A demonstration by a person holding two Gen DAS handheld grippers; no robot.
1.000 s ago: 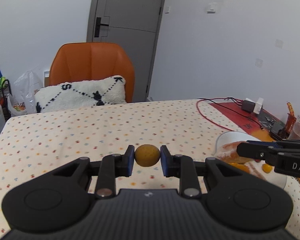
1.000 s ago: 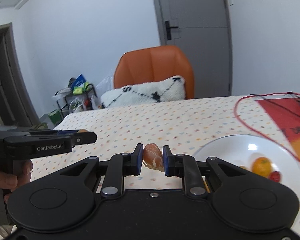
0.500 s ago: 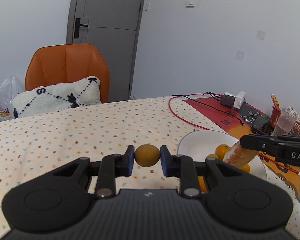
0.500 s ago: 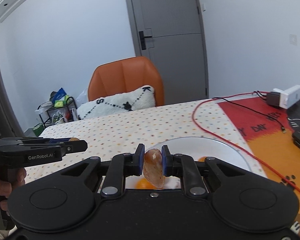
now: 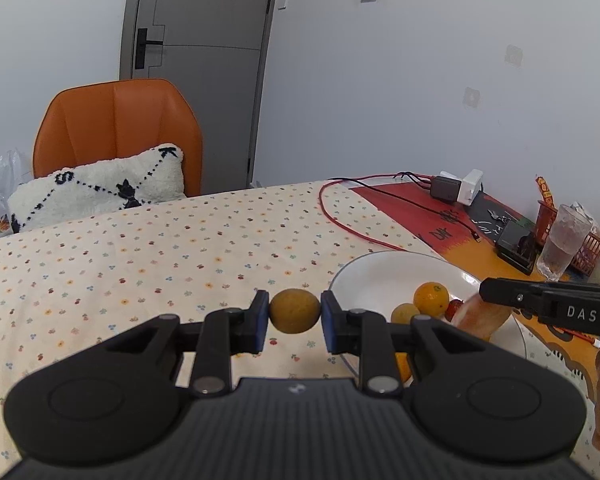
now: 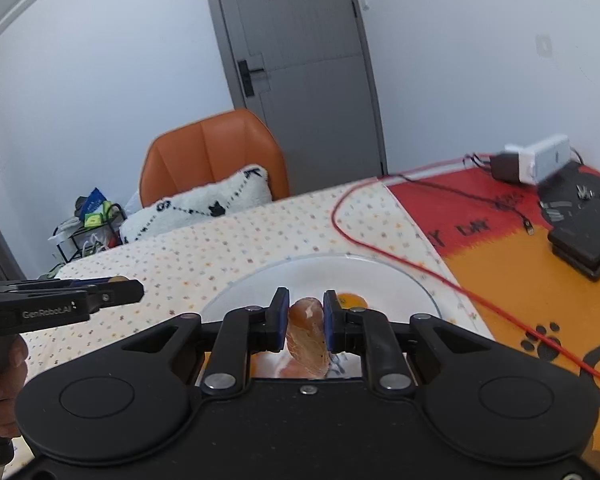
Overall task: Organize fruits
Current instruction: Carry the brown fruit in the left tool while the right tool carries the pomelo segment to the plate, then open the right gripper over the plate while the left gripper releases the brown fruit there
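My left gripper is shut on a small round yellow-brown fruit, held above the dotted tablecloth just left of a white plate. The plate holds an orange, a small yellow fruit and a red piece. My right gripper is shut on a pale orange-pink fruit piece low over the same plate. In the left wrist view that gripper comes in from the right with its piece over the plate's right half.
A red cable loops on the table behind the plate. A red and orange mat carries a charger, a black box, a glass and a red basket. An orange chair with a white cushion stands behind the table.
Both grippers have moved right toward the plate with their fruits held. The right gripper has gone from beside the plate to low over it.
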